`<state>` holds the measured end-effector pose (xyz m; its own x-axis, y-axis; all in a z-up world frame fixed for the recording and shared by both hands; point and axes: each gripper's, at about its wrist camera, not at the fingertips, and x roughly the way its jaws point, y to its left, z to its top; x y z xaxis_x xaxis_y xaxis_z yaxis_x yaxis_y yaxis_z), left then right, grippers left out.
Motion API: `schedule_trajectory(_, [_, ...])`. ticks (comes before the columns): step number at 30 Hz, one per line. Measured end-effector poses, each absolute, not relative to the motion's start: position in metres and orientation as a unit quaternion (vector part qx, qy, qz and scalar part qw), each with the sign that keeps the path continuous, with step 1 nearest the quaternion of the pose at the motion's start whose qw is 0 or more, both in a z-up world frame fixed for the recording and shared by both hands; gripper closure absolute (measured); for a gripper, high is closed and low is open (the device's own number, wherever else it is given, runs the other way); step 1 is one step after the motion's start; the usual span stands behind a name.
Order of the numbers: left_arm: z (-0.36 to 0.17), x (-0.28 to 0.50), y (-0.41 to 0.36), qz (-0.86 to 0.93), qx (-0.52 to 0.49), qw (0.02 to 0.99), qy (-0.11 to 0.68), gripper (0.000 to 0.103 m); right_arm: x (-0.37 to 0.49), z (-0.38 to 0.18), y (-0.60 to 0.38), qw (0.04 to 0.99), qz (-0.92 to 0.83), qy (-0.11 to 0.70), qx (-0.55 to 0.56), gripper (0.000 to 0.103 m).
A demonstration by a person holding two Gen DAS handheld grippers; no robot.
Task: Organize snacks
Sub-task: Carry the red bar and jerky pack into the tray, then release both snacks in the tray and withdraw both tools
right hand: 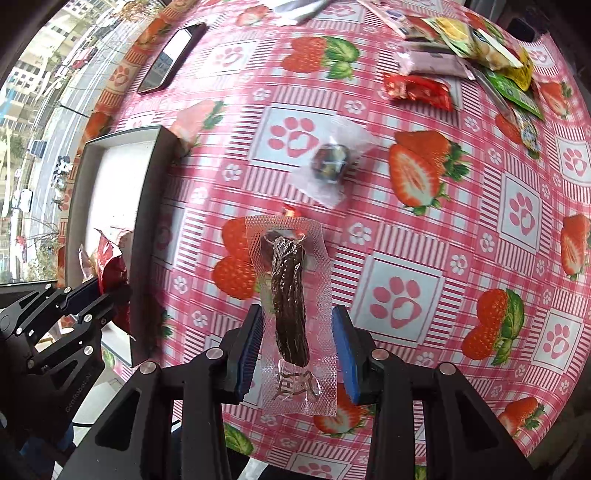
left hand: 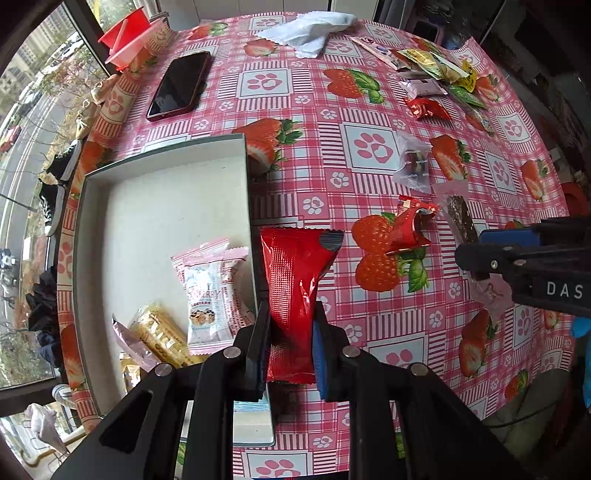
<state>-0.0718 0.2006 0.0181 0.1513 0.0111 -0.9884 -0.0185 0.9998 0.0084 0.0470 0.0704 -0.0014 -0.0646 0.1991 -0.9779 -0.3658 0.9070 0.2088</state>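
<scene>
My left gripper [left hand: 290, 332] clamps the red packet [left hand: 295, 295] just right of the box [left hand: 166, 199] wall. My right gripper [right hand: 297, 343] grips the jerky [right hand: 290, 302], lengthwise along its fingers, farther right of the box.

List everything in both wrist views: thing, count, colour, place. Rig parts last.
Box: 1, grey with white inside, left side of table, a few wrapped snacks lying in it.
Long red packet: 1, red, pinched in the left gripper beside the box's right wall.
Clear-wrapped dark snack: 1, brown in clear film, between the right gripper's fingers.
Small red wrappers: 2, red, mid table and further back.
Clear pouch with dark round snack: 1, mid table.
Snack pile: mixed yellow, green, pink, far right; count unclear.
Phone: 1, black, far left.
White cloth: 1, far edge.
Tablecloth: pink strawberry-and-paw print.
Left gripper: black, blue pads.
Right gripper: same.
</scene>
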Motion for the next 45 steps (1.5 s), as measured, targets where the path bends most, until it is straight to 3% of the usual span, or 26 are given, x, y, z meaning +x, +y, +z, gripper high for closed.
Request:
schedule_trajectory(18, [0.017, -0.103, 0.332, 0.12, -0.067, 0.752, 0.645, 0.082, 0.029, 0.015, 0.232, 0.658, 0.306, 0.68, -0.106, 0.063])
schedule_trajectory(30, [-0.004, -0.11, 0.346, 0.125, -0.067, 0.736, 0.662, 0.08, 0.027, -0.004, 0.271, 0.646, 0.303, 0.694, -0.09, 0.063])
schedule_trajectory(32, [-0.005, -0.111, 0.345, 0.126, -0.066, 0.736, 0.662, 0.077, 0.028, -0.004, 0.27, 0.647, 0.3, 0.695, -0.087, 0.059])
schedule_trajectory(34, [-0.006, -0.111, 0.345, 0.127, -0.065, 0.735, 0.662, 0.057, 0.028, -0.006, 0.269, 0.644, 0.298, 0.7, -0.08, 0.059])
schedule_trajectory(35, [-0.006, -0.111, 0.344, 0.129, -0.064, 0.736, 0.661, 0.051, 0.028, -0.007, 0.267, 0.641, 0.298, 0.703, -0.076, 0.051])
schedule_trajectory(36, [-0.005, -0.112, 0.343, 0.13, -0.062, 0.738, 0.659, 0.042, 0.028, -0.008, 0.264, 0.641, 0.294, 0.705, -0.075, 0.024])
schedule_trajectory(38, [-0.002, -0.112, 0.342, 0.129, -0.059, 0.741, 0.656, 0.036, 0.029, -0.005, 0.255, 0.65, 0.285, 0.701, -0.07, 0.0])
schedule_trajectory(45, [0.0, -0.11, 0.331, 0.121, -0.054, 0.74, 0.659, 0.028, 0.028, -0.019, 0.207, 0.646, 0.232, 0.724, -0.076, 0.0])
